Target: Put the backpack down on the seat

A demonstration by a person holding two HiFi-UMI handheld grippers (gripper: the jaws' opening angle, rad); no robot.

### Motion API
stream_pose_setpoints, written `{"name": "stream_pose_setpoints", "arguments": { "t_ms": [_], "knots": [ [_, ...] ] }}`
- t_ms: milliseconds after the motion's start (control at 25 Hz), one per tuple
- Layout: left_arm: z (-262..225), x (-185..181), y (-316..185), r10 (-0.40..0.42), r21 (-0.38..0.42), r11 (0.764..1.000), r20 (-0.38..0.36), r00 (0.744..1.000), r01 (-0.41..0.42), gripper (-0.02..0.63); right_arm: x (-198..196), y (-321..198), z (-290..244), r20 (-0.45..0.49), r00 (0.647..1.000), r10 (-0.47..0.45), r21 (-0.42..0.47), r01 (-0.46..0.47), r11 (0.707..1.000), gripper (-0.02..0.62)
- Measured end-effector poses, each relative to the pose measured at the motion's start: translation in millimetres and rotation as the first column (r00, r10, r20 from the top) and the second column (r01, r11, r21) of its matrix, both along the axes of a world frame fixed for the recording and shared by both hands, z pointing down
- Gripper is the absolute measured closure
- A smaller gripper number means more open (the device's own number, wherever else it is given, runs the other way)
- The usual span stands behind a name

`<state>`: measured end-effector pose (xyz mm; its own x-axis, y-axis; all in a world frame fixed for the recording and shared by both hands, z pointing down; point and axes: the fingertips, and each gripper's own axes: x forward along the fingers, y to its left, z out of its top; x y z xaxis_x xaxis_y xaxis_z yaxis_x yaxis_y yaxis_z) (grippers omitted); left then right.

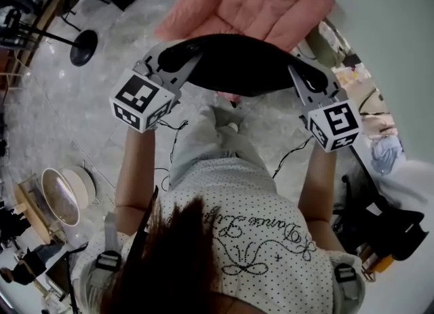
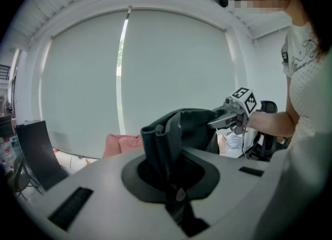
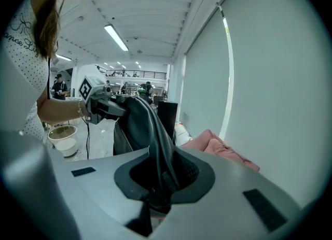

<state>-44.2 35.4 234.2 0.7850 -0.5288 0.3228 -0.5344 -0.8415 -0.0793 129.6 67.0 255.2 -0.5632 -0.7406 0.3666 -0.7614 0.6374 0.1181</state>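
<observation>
Above pink seat (image 1: 251, 1) | left hand-held gripper (image 1: 180, 55) and right hand-held gripper (image 1: 305, 79) clamp backpack (image 1: 237, 68) | its underside hidden

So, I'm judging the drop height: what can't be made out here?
- Gap between backpack and pink seat: head view looks steeply down, depth unreadable.
- Seat's near edge: head view, covered by the backpack.
- Seat's lower part: left gripper view, behind the left gripper body.
</observation>
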Motion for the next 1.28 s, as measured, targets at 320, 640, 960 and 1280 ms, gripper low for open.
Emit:
{"name": "stream_pose_setpoints", "arguments": {
  "t_ms": [320,640,960,1280],
  "knots": [
    [19.2,14.2,-29.3,0.01,-0.041,0.999,0.006,1.0,-0.01,0.58,13.7,-25.4,16.8,-0.007,1.0,0.015,-0.038,-0.016,0.999,0.545],
    [27.0,26.8,-88.8,0.027,-0.055,0.998,-0.009,1.0,-0.028,0.58,24.6,-76.6,22.5,-0.012,0.999,0.039,-0.066,-0.039,0.997,0.545],
    [34.3,31.5,-168.7,0.068,-0.068,0.995,-0.011,0.998,-0.069,0.58,26.3,-146.0,29.5,-0.008,0.996,0.083,-0.093,-0.084,0.992,0.546],
    [48.1,25.2,-242.1,0.107,-0.095,0.99,-0.003,0.994,-0.107,0.578,16.3,-208.9,45.2,0.0,0.991,0.135,-0.132,-0.134,0.982,0.546]
  ]
}}
